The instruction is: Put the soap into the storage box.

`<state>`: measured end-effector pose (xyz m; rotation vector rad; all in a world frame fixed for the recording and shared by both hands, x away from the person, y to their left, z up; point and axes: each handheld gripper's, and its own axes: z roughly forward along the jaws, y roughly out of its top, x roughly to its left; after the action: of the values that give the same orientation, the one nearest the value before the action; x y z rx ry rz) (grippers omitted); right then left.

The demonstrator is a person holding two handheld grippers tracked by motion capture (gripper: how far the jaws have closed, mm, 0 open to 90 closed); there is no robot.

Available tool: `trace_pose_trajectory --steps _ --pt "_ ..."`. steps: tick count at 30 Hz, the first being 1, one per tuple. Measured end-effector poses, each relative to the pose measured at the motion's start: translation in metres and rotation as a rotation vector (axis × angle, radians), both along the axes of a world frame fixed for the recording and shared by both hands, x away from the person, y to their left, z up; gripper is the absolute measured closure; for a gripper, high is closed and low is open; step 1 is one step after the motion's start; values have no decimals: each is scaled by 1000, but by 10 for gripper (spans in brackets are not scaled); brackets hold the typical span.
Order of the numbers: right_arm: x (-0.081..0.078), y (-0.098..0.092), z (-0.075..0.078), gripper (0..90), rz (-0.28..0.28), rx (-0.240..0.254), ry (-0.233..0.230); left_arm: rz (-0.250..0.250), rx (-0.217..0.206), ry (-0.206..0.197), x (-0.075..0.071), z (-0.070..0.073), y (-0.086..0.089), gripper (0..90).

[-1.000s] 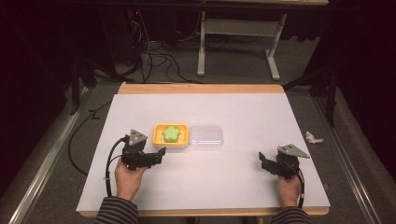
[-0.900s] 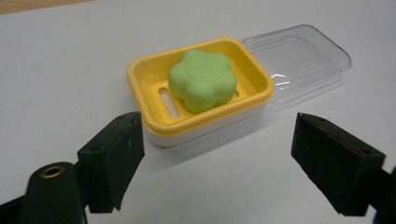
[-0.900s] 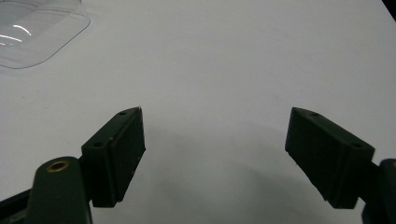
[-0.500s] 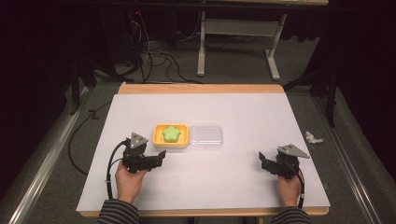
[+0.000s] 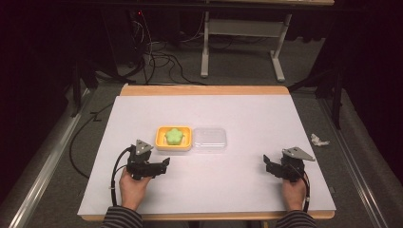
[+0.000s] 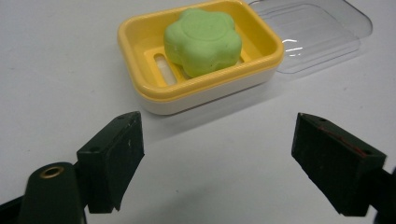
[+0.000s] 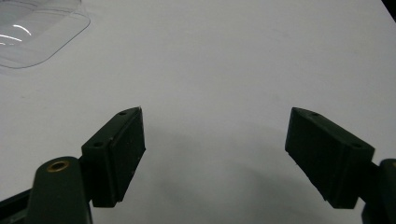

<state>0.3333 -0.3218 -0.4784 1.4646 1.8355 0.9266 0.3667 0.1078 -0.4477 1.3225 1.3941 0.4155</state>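
1. A yellow soap dish (image 6: 140, 51) sits open and level on the white tabletop (image 5: 214, 190).
2. A green flower-shaped soap (image 6: 202, 41) lies inside.
3. A clear lid (image 6: 317, 32) rests touching its side.

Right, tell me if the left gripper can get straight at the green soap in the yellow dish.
Probably yes. The left gripper stands open and faces the yellow dish with bare table between them. The green soap lies uncovered, since the clear lid rests beside the dish.

The white table (image 5: 237, 185) is evenly lit from above amid dark surroundings, with soft shadows and slightly grainy pictures
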Motion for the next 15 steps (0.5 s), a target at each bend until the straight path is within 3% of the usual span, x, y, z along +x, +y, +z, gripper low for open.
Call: trace_pose_trajectory --steps 9,15 --pt "0 0 0 204 1 -1 1 13 -6 3 -1 -10 -2 180" --pt "0 0 0 205 1 -3 3 8 14 9 -2 -18 -5 181"
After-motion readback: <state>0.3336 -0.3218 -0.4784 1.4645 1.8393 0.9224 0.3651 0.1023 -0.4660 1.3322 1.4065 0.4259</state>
